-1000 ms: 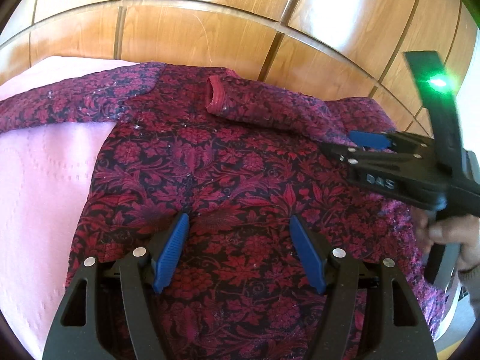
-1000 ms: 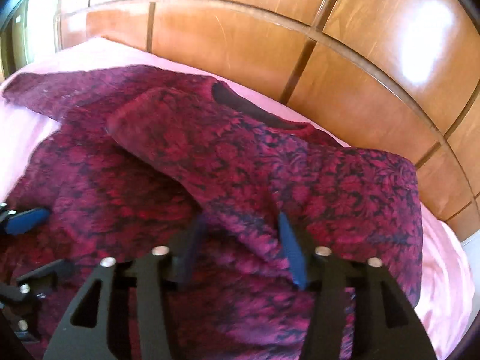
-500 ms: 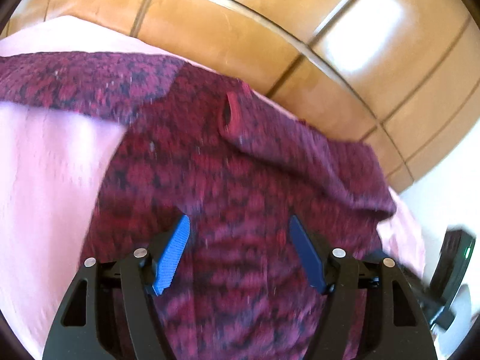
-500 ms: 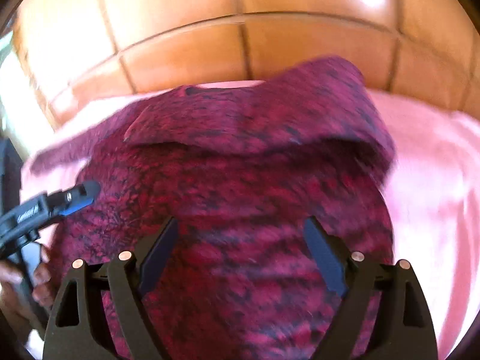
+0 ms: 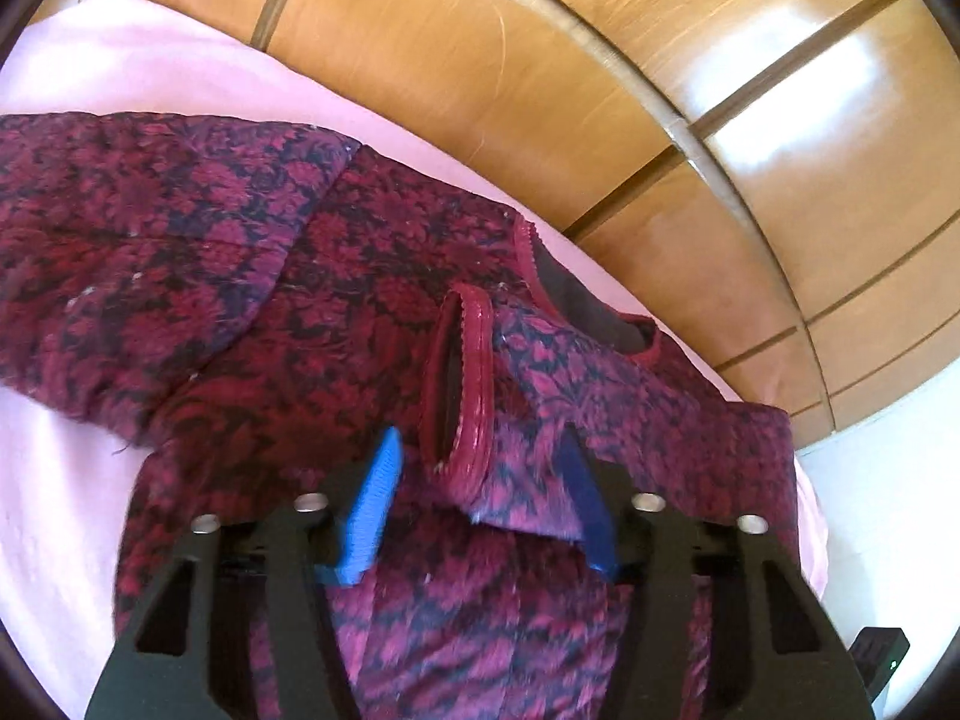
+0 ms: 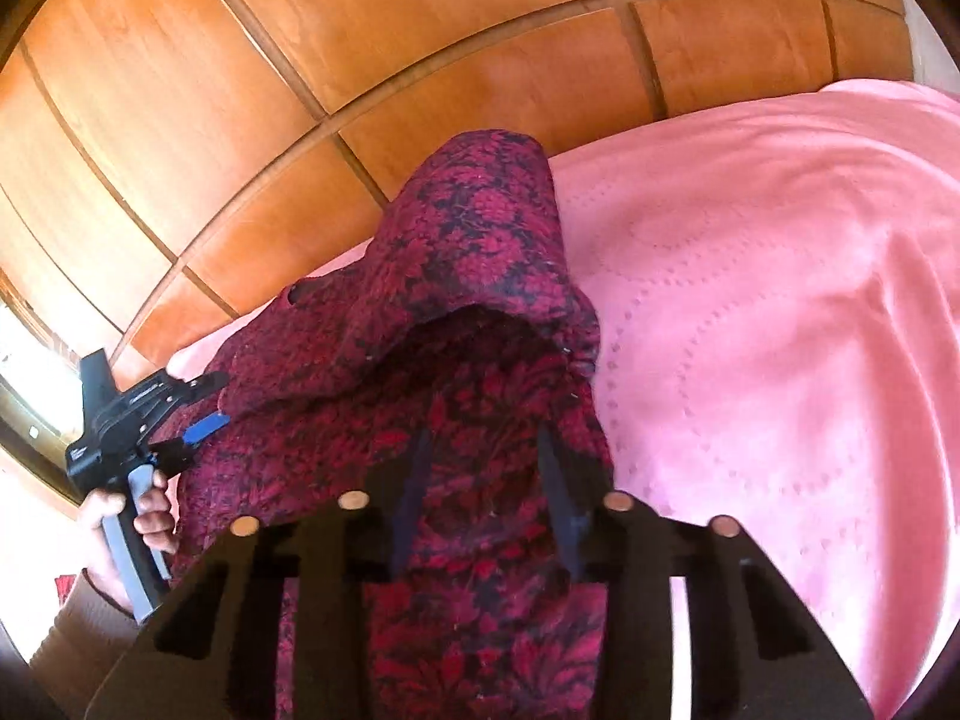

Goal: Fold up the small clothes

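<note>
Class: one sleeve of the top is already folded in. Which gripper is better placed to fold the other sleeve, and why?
Probably the left gripper: the unfolded sleeve stretches out flat on its side, over the pink cover. The right gripper has closed in on cloth at the opposite side.

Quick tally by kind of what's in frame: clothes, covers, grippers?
Garment: 1, red floral, long-sleeved
Pink cover: 1
Grippers: 2, left gripper and right gripper
Total: 4
</note>
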Available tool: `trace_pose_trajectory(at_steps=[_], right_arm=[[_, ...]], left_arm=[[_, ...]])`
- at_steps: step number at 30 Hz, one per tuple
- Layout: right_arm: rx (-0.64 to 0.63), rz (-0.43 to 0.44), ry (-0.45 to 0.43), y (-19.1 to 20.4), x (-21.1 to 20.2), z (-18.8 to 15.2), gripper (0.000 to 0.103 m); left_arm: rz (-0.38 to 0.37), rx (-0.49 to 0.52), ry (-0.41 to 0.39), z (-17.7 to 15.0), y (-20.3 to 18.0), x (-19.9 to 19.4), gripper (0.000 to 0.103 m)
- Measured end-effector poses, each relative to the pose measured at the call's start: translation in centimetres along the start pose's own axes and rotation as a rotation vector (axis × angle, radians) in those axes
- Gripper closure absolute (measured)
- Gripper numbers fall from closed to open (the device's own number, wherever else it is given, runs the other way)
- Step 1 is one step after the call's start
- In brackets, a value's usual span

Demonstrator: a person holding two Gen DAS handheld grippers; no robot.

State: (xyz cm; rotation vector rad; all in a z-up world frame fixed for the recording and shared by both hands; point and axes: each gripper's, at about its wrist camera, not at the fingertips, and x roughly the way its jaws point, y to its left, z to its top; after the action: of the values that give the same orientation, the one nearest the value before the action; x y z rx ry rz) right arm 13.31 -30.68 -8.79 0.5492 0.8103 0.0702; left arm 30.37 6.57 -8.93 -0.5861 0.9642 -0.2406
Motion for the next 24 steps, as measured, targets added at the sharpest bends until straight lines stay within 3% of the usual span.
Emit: trace_pose_trajectory(at_steps=[4, 5, 6, 8, 11, 14, 19, 21, 24], right_arm=[[0.027, 0.051, 0.002, 0.1, 2.2, 1.4, 0.073], [0.044, 0.068, 0.003, 0.0, 2.8, 1.8, 0.058], [0.069, 0.094, 0.001, 0.1, 3.7, 2.1, 0.025], [0.166, 0.182, -0.036, -0.8, 4.2, 2.9, 0.012], [0.330, 0.288, -0.070, -2.7, 4.3, 3.3, 0.003], [0.484, 0.372, -0.106, -5.2, 4.3, 3.2, 0.003], [0.624, 0.421, -0.124, -7.5, 4.6, 3.9, 0.003], [0.631, 0.434, -0.120, -7.9, 4.6, 3.9, 0.003], [0.583, 0.409, -0.117, -7.6, 5.2, 3.9, 0.003]], left_arm=[[-0.003, -0.009, 0.000, 0.5, -0.5, 0.4, 0.057], [-0.005, -0.009, 0.003, 0.7, -0.6, 0.6, 0.062], [0.002, -0.004, 0.004, 0.8, -0.6, 0.7, 0.078], [0.008, 0.001, 0.005, 1.2, -0.6, 0.7, 0.092], [-0.003, 0.000, -0.021, 1.6, 0.0, -0.1, 0.096], [0.007, 0.003, -0.036, 1.7, 0.4, -0.6, 0.097], [-0.004, -0.035, -0.105, 1.5, 1.3, -2.9, 0.098], [0.030, -0.037, -0.139, 0.9, 2.2, -4.5, 0.098], [0.136, 0.002, -0.069, -0.3, 3.4, -2.8, 0.098]])
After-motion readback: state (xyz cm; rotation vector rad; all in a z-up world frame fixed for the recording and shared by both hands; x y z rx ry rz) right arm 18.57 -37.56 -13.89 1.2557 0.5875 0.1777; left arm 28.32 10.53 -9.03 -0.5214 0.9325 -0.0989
